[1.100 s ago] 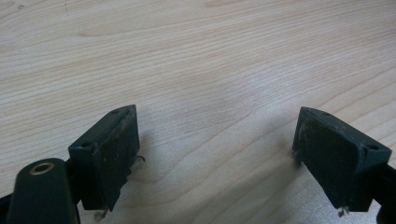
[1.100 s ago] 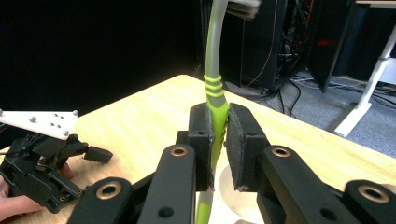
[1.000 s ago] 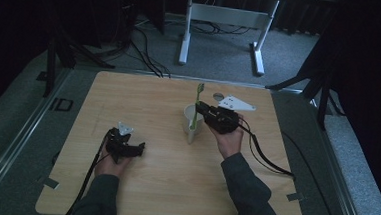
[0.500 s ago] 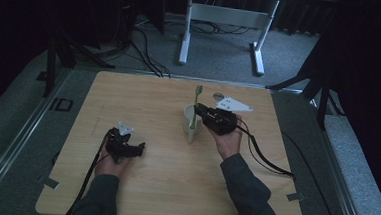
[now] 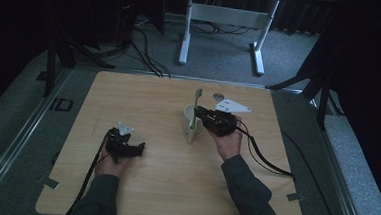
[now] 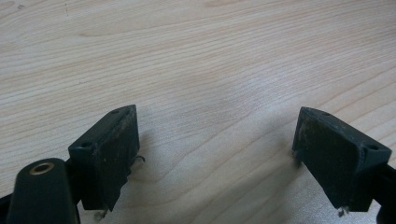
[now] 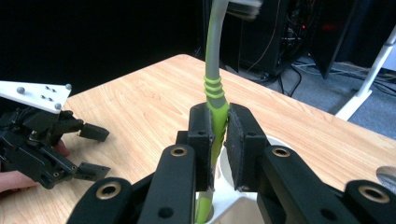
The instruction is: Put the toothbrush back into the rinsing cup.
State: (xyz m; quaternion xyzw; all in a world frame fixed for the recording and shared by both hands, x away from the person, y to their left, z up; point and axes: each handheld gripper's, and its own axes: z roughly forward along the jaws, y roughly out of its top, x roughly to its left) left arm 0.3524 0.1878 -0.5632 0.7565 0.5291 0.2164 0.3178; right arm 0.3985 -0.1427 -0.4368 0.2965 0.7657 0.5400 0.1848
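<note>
A green and grey toothbrush (image 5: pixel 194 113) stands upright with its lower end inside a white cup (image 5: pixel 189 124) near the middle of the wooden table (image 5: pixel 173 186). My right gripper (image 5: pixel 201 117) is shut on the toothbrush's handle (image 7: pixel 215 116), just above the cup's rim (image 7: pixel 233 186); the bristle head (image 7: pixel 243 7) points up. My left gripper (image 5: pixel 138 149) rests low over the table at the left, open, with bare wood between its pads (image 6: pixel 116 154). In the right gripper view the left gripper (image 7: pixel 95 151) lies at the far left.
A small grey disc (image 5: pixel 218 95) lies on the table behind the cup. A white desk frame (image 5: pixel 224 19) and cables (image 5: pixel 147 45) stand on the floor beyond the far edge. Cables trail from both grippers toward the near side.
The right gripper, still holding the toothbrush in the cup, has shifted slightly; the left gripper has stayed in place.
</note>
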